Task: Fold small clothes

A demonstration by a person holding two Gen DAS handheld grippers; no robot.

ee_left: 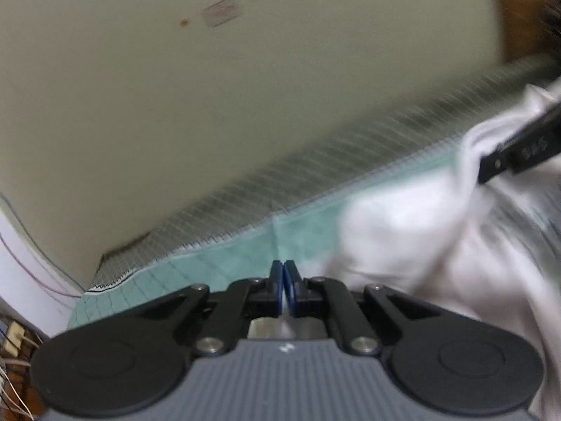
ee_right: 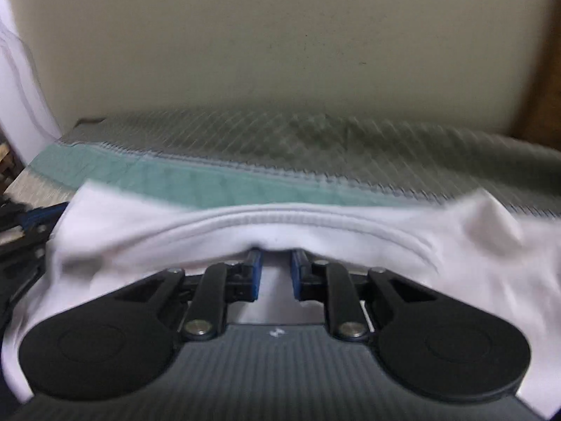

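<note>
A small white garment (ee_right: 315,231) lies on a green checked cloth (ee_right: 196,182); its ribbed neckline faces the wall. My right gripper (ee_right: 275,256) has its jaws apart, with the garment's edge draped over the fingertips and white fabric between them. My left gripper (ee_left: 283,268) is shut, with a sliver of white fabric between the blue pads. The garment (ee_left: 403,231) spreads to its right. The right gripper (ee_left: 519,151) shows at the far right of the left wrist view, on the garment. The left gripper (ee_right: 21,231) shows at the left edge of the right wrist view.
A beige wall (ee_left: 210,87) rises close behind the surface. A grey checked cover (ee_right: 350,144) lies beyond the green cloth. Thin wires and clutter (ee_left: 14,343) sit at the left edge. A brown wooden panel (ee_left: 522,10) stands at the right.
</note>
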